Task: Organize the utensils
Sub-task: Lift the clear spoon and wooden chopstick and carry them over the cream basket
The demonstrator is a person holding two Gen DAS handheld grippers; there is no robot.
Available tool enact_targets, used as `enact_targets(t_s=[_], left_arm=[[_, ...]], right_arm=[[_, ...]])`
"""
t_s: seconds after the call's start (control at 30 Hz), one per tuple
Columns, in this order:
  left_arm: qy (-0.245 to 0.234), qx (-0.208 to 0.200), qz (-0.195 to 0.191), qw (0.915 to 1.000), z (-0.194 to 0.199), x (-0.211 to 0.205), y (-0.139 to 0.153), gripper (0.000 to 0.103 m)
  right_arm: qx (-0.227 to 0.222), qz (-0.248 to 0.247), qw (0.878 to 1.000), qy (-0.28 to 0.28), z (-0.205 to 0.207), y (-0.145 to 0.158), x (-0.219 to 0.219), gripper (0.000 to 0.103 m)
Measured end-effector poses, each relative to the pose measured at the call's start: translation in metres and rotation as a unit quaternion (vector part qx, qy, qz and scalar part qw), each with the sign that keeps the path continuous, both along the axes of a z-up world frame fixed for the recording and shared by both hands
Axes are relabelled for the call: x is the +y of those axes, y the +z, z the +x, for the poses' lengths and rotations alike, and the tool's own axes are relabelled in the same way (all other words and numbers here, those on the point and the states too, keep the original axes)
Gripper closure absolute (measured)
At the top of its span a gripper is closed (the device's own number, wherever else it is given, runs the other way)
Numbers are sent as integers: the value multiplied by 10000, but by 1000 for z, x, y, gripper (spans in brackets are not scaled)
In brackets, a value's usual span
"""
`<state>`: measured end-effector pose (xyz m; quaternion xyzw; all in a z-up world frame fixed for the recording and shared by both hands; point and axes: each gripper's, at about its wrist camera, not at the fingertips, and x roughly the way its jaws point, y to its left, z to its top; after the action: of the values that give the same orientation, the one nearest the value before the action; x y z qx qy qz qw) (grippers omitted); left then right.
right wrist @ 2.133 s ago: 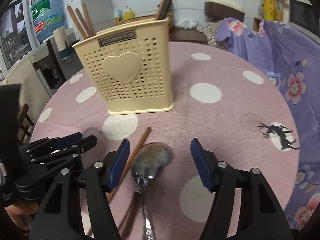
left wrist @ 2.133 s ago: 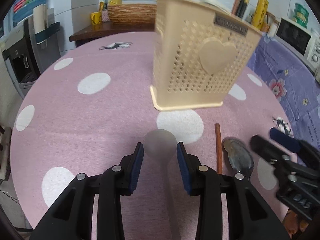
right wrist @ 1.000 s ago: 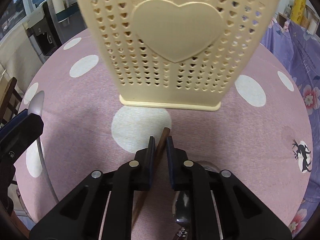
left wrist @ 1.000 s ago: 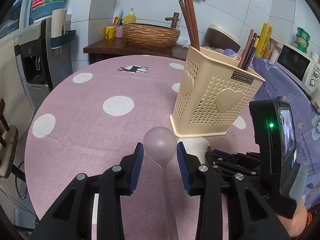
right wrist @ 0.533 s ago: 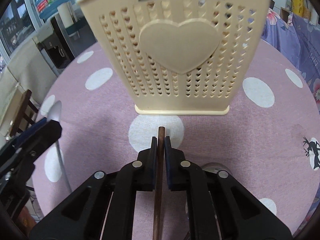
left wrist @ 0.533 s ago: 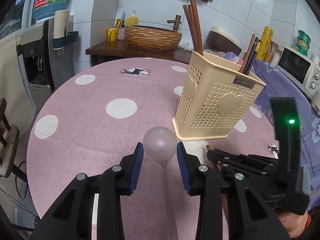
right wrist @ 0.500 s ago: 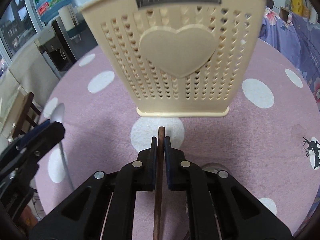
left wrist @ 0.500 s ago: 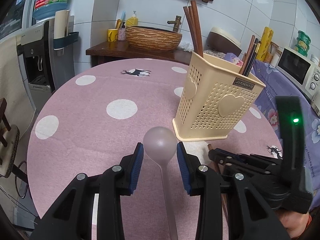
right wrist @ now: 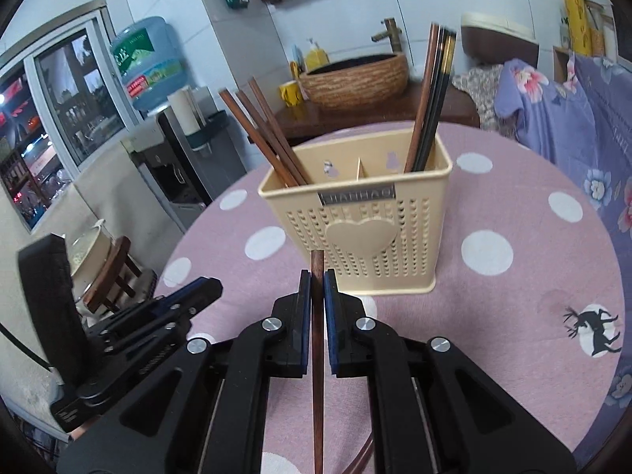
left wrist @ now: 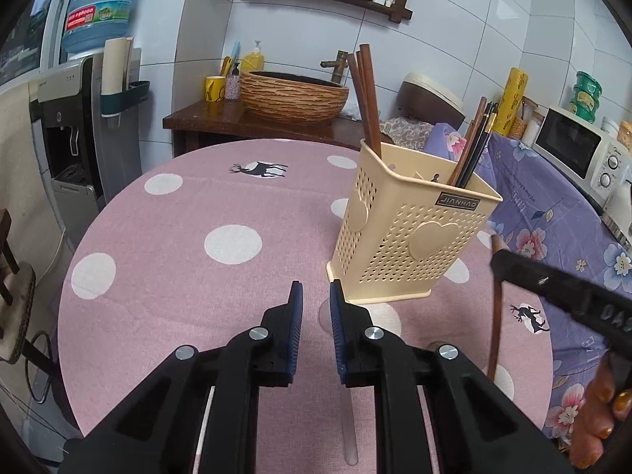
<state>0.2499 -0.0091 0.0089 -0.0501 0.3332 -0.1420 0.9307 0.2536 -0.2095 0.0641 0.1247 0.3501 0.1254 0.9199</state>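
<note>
My right jaws (right wrist: 315,276) gripped a brown chopstick (right wrist: 316,339), its tip raised before the heart-fronted holder (right wrist: 367,233) on the pink spotted worktop (right wrist: 513,296). Chopsticks (right wrist: 268,138) already stood in both holder compartments. A second chopstick (right wrist: 361,456) lay below. My left jaws (left wrist: 316,308) were narrowed, seemingly around the clear spoon (left wrist: 349,426), whose handle showed beneath them. A moment before, the chopstick was low near the worktop, and the spoon's bowl showed between wider left jaws.

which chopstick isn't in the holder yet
The brown chopstick clamped in the right hand-held gripper; the others stand upright in the beige holder.
</note>
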Motion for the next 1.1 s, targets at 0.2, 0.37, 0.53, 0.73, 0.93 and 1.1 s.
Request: enact_targets(t_s=[0.2, 0.37, 0.53, 0.73, 0.93, 1.1], left_arm=[[-27, 233, 46, 9997, 10, 1, -9, 88], [-230, 378, 434, 9981, 19, -21, -24, 51], [-440, 681, 912, 9925, 34, -45, -53, 48], [-496, 827, 1389, 9856, 49, -66, -74, 48], [-482, 913, 1592, 9818, 59, -75, -80, 62], [-498, 912, 1628, 9812, 58, -77, -78, 67]], right_arm=[[-143, 21, 9999, -60, -5, 13, -10, 95], [-229, 4, 9996, -151, -9, 13, -14, 95], [-353, -58, 9991, -223, -18, 18, -16, 95], [-449, -24, 9987, -255, -29, 24, -20, 95], [-512, -52, 9983, -275, -33, 27, -20, 95], [-512, -58, 9983, -280, -34, 27, -20, 95]])
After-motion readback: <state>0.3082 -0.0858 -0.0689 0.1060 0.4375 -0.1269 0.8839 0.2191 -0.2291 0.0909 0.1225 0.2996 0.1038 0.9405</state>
